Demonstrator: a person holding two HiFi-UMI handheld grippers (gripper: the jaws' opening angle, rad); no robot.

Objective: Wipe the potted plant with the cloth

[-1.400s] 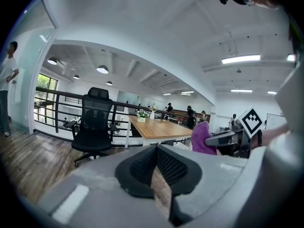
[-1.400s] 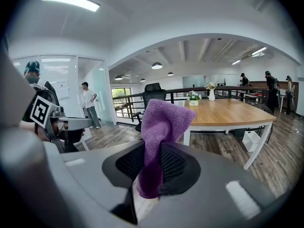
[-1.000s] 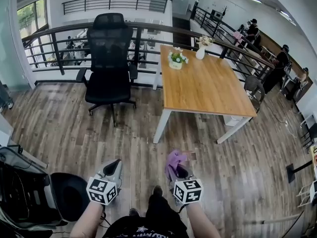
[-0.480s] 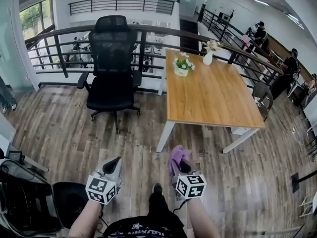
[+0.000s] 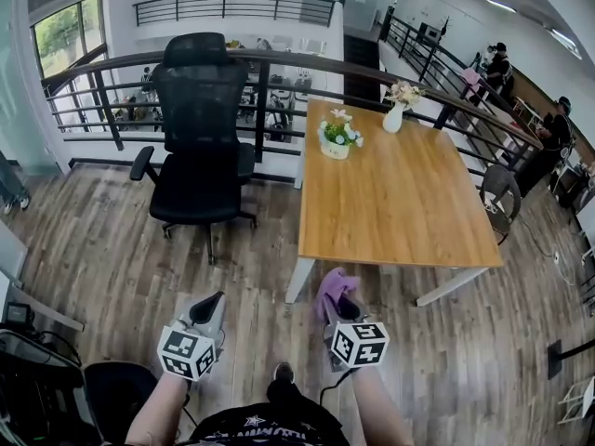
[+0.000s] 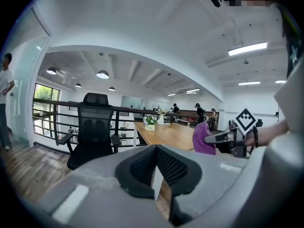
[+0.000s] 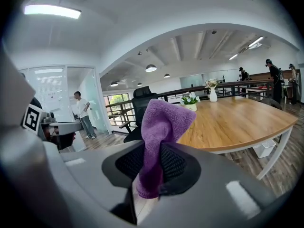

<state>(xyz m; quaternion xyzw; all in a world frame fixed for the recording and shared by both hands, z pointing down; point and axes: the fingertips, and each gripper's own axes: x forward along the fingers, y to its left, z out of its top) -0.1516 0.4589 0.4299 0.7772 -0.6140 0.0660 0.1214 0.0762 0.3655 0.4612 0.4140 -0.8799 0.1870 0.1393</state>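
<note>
The potted plant [image 5: 337, 136], green leaves and white flowers in a pale pot, stands at the far end of a wooden table [image 5: 390, 203]; it also shows small in the left gripper view [image 6: 150, 121] and the right gripper view [image 7: 190, 100]. My right gripper [image 5: 331, 295] is shut on a purple cloth [image 5: 332, 287], which bunches up out of the jaws [image 7: 159, 132]. It hovers just short of the table's near edge. My left gripper [image 5: 216, 302] is shut with nothing in it, over the floor to the left of the table.
A black office chair [image 5: 200, 124] stands left of the table by a dark railing [image 5: 279, 59]. A white vase of flowers [image 5: 398, 108] is at the table's far corner. People stand far right [image 5: 558, 124] and one at the left [image 7: 83, 112]. Dark equipment [image 5: 37, 398] lies bottom left.
Both grippers have moved forward across the floor toward the table; the table, plant and chair now appear nearer. The purple cloth stays clamped in the right gripper.
</note>
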